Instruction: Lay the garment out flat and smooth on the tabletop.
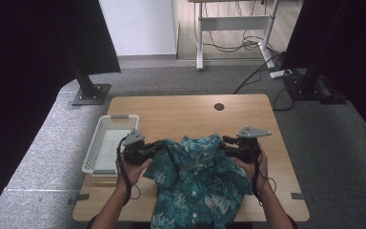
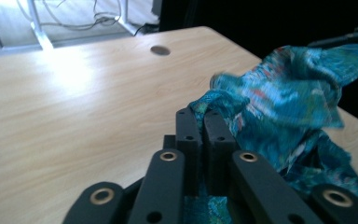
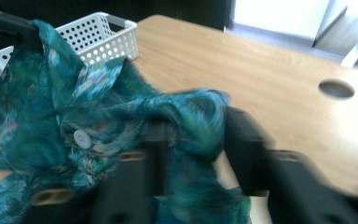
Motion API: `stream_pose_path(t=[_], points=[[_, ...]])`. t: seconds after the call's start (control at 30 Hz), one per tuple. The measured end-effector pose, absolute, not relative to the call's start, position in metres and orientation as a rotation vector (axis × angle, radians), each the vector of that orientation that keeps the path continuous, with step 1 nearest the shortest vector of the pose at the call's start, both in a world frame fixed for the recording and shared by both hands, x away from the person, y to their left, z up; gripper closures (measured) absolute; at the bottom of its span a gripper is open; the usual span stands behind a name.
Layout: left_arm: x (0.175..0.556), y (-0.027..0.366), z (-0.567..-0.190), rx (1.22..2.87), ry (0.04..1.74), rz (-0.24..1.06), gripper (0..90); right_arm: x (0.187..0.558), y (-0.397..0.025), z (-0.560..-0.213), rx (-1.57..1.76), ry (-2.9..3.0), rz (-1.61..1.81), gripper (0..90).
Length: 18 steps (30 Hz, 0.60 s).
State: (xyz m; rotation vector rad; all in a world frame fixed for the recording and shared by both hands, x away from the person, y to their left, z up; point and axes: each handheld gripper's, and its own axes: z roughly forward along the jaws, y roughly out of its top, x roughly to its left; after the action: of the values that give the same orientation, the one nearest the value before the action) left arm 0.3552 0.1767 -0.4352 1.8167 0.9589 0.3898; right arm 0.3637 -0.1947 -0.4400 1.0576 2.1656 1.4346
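Observation:
A teal floral button shirt (image 1: 195, 181) lies crumpled on the front of the wooden table (image 1: 181, 112), hanging over the near edge. My left gripper (image 1: 159, 145) holds its left upper corner; in the left gripper view the jaws (image 2: 201, 114) are pressed together on a fold of the shirt (image 2: 284, 98). My right gripper (image 1: 226, 141) is at the right upper corner. In the blurred right gripper view its jaws (image 3: 198, 130) stand apart, with bunched shirt cloth (image 3: 51, 102) and a white button lying between them.
A white perforated basket (image 1: 107, 125) sits at the table's left edge, beside my left hand, with its rim (image 3: 107, 37) behind the cloth. A round cable hole (image 1: 219, 106) is at the far side. Black stands and floor cables lie beyond the table.

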Motion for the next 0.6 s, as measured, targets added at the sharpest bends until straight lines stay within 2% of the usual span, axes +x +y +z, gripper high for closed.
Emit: stream_pose_path(t=[0.07,0.17,0.37,0.6], points=[[0.355,0.177,-0.440,1.822,0.967,0.395,76.3,0.362,-0.193,-0.442,1.048,2.181,1.433,57.6],[0.354,0.178,-0.442,1.819,0.963,0.402,72.1,0.360,-0.193,-0.444,1.047,2.192,1.423,55.5],[0.349,0.175,-0.442,1.815,0.932,0.385,71.0,0.352,-0.196,-0.448,1.029,2.223,1.431,55.8],[0.339,0.172,-0.445,1.848,0.862,0.304,68.7,0.343,-0.202,-0.447,1.001,2.254,1.467,53.5]])
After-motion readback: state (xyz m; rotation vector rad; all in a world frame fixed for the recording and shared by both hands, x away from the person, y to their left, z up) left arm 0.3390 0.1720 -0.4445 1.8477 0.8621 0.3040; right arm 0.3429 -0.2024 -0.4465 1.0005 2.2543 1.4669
